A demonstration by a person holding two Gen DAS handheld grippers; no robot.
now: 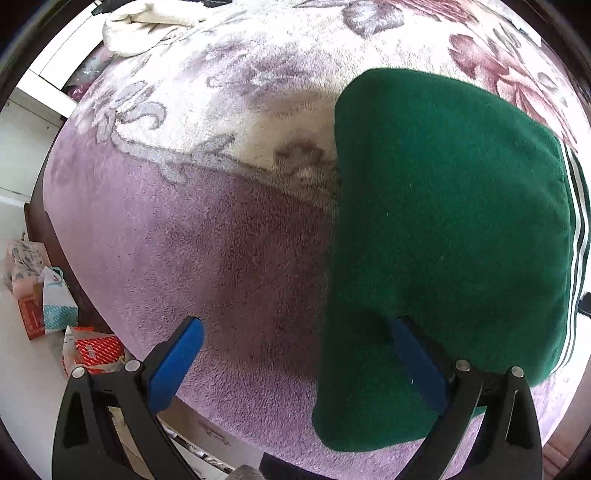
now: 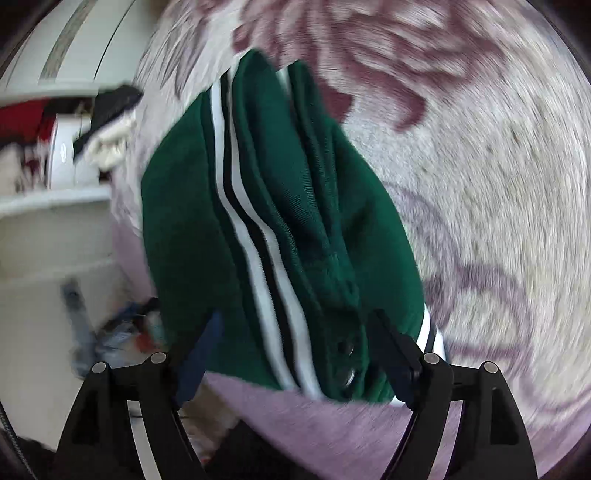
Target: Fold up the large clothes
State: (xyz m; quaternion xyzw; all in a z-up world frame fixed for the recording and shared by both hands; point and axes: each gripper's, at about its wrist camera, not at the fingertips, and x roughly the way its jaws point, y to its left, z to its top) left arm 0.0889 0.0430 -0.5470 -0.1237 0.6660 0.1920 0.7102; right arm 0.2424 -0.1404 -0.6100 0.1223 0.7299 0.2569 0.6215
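A dark green garment (image 1: 450,236) with white and black stripes lies folded into a thick stack on the purple floral blanket (image 1: 207,229). My left gripper (image 1: 295,354) is open at the garment's near left corner; its right finger (image 1: 417,362) touches the green cloth and its left finger (image 1: 177,362) is over bare blanket. In the right wrist view the garment (image 2: 258,229) fills the middle, with its striped edge and snap buttons near the camera. My right gripper (image 2: 295,354) is open with its jaws on either side of the near end of the folded stack. That view is motion-blurred.
A cream cloth (image 1: 144,29) lies at the blanket's far left corner. White shelves (image 2: 51,206) with clothes stand left of the bed. Bags and boxes (image 1: 48,295) sit on the floor by the bed's left edge.
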